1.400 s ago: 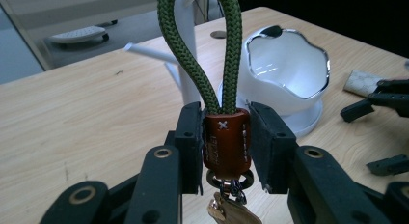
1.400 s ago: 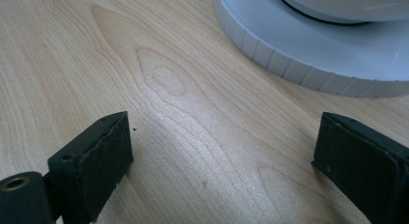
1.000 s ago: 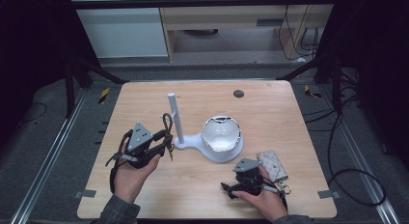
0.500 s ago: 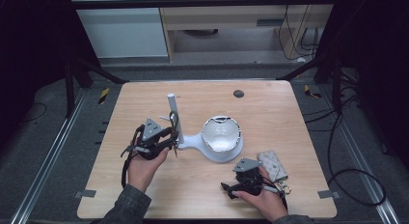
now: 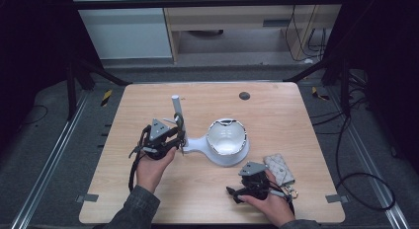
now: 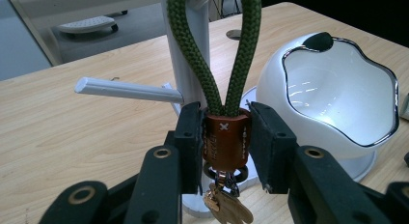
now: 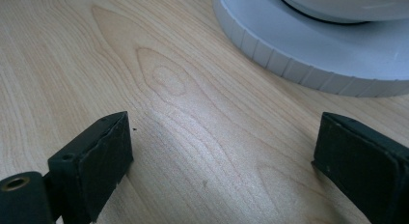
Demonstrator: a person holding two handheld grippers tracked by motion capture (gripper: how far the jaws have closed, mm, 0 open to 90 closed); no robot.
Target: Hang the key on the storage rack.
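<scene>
- A small white "x" mark stands on the brown leather sleeve of the key strap.
- The letters pressed on its sides are too unclear to read.

White post and bowl block the open table.

A small quilted pouch, perhaps a key case, near the table's right edge.

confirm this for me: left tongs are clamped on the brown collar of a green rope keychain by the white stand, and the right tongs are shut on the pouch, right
Not quite. The left tongs do clamp the brown collar of the green rope keychain beside the white stand. But the right tongs are open with only bare table between them, as the right gripper view shows; the pouch lies beside that hand.
</scene>
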